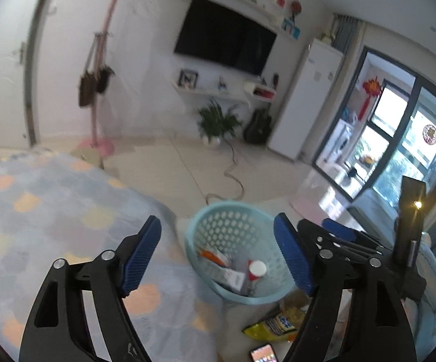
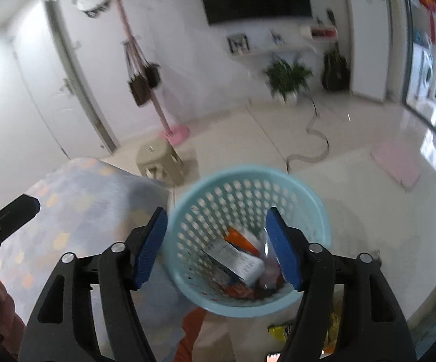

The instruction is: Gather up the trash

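Both claws are wide open and hold nothing. Left claw [image 1: 218, 256] and right claw [image 2: 216, 247] hang over the blue basket [image 2: 317, 211] on the floor beside the bed [image 1: 52, 211]. Trash lies inside the basket: a white box [image 2: 239, 261] and an orange pack [image 2: 242, 239]. A yellow snack bag [image 1: 274, 325] lies on the floor by the basket.

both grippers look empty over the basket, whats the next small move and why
Probably swing the right gripper down toward the yellow snack bag lying on the floor just in front of the blue basket. Both the right and the left gripper stand open with nothing between the pads, the basket already holds a box and other trash, and the bag looks like the nearest piece left out.
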The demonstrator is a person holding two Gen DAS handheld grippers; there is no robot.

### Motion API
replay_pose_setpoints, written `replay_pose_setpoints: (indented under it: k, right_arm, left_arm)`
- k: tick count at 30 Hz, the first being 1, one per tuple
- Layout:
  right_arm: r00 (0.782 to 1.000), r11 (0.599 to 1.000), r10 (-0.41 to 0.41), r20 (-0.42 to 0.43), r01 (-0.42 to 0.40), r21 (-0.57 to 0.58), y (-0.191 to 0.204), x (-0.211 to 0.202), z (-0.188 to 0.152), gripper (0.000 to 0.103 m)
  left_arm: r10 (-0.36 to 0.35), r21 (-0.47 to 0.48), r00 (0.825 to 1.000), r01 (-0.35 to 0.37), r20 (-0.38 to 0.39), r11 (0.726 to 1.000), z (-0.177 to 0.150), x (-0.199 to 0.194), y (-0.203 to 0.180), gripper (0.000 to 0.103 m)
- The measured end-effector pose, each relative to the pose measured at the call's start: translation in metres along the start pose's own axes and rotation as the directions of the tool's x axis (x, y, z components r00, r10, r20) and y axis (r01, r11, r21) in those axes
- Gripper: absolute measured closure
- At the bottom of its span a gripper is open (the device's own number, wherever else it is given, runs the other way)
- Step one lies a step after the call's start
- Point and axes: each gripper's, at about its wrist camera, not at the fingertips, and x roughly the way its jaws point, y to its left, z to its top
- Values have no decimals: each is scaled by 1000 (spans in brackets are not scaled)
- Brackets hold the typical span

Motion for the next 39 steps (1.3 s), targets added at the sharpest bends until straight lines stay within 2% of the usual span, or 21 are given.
replay_pose_setpoints:
  k: [3,6,10,13,15,20,25,39]
  right_arm:
    - [996,998,4,87,1,-65,24,-28,-4,32]
    - [987,994,16,159,1,-110,46,-53,-9,31]
    - [974,991,21,226,10,-136,68,-76,-19,30]
    - [967,989,14,255,23,-143,84,-87,-28,30]
    - [965,989,14,262,25,-147,93,-92,-32,30]
    - [950,980,-3,312,65,-187,115,-106,-42,30]
    - [938,975,-27,345,100,-196,127,-110,-49,30]
    - [949,976,-31,313,97,-198,125,-99,-51,30]
  left_arm:
    - [52,10,994,-53,91,999,-2,-40,0,19]
    - [126,28,978,-132,164,991,-8,-72,-2,15]
    - [240,30,941,-254,239,967,-20,-106,-5,12]
    - [289,46,923,-311,255,949,-31,-119,-5,12]
    - [328,22,905,-346,271,938,-39,-126,-2,12]
    - [342,-18,896,-351,285,936,-45,-138,3,11]
    - [376,-22,888,-384,264,923,-51,-138,7,11]
    - [362,-31,901,-366,237,930,-56,-131,6,10]
